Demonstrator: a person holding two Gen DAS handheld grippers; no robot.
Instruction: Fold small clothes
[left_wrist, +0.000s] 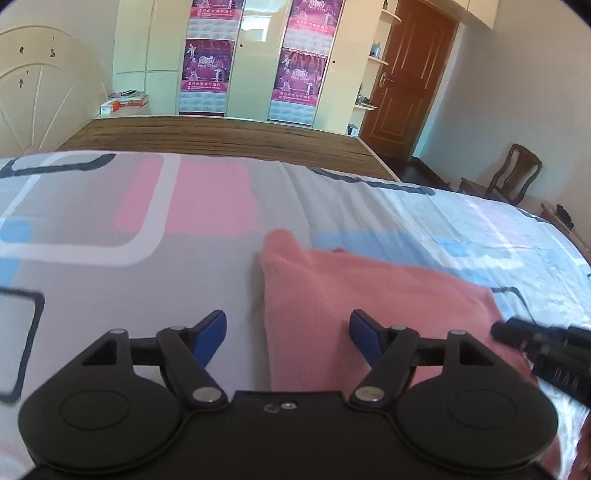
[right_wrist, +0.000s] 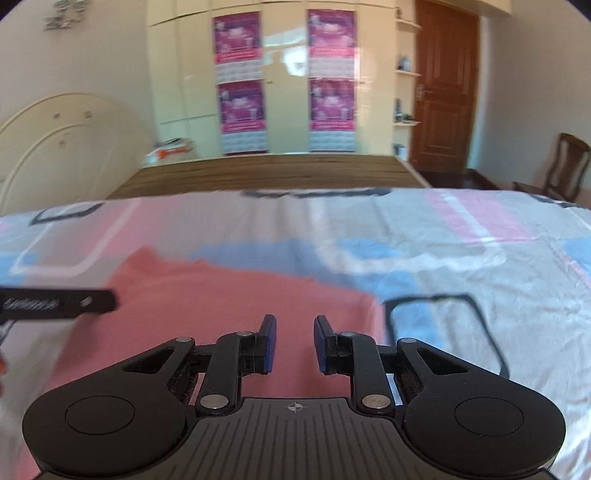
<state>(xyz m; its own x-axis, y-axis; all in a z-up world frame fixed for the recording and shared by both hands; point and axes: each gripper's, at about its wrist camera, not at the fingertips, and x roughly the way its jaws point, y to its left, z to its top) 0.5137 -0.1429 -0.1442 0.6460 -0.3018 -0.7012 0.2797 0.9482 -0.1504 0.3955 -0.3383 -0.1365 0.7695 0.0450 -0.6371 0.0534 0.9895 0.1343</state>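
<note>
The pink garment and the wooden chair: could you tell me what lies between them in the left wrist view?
Only patterned bedsheet lies between the pink garment and the wooden chair, then a strip of dark floor; the left wrist view shows it.

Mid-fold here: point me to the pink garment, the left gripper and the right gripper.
pink garment (left_wrist: 332, 295): left wrist view, middle of the knit panel on the bedsheet.
left gripper (left_wrist: 288, 332): left wrist view, midway between its blue fingertips.
right gripper (right_wrist: 294, 341): right wrist view, midway between its blue fingertips.
</note>
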